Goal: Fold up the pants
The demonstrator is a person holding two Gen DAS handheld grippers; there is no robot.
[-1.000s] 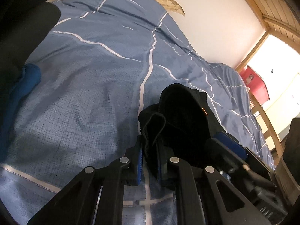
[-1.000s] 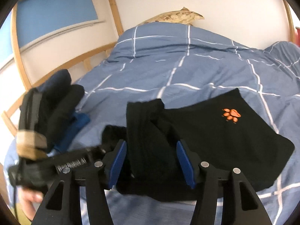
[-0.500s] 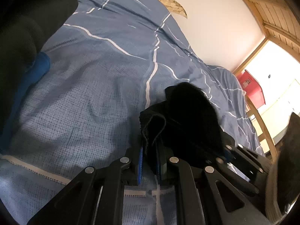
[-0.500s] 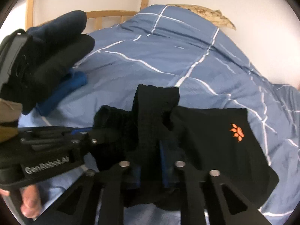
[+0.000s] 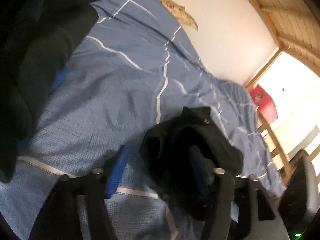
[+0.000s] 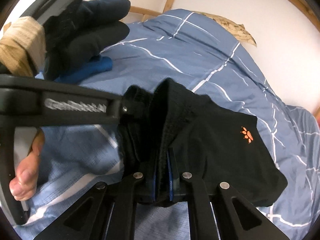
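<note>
Pants [image 6: 220, 146] with orange paw logo [image 6: 247, 135] sit clamped in right hand-held gripper [image 6: 163, 172]; left [image 5: 158, 170] looks spread.

One pants [image 6: 210, 140], two grippers (possibly one pillow [image 6: 236, 30]).

Left tool [image 5: 158, 172] agape; right tool [image 6: 162, 172] clamped

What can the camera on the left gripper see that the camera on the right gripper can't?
Only the left wrist view shows the red thing by the bright window, and the left gripper open with its fingers spread. Only the right wrist view shows the orange paw print, the bare thumb and the right gripper shut on the black pants. Both show the pants, the blue checked duvet and the white wall.
</note>
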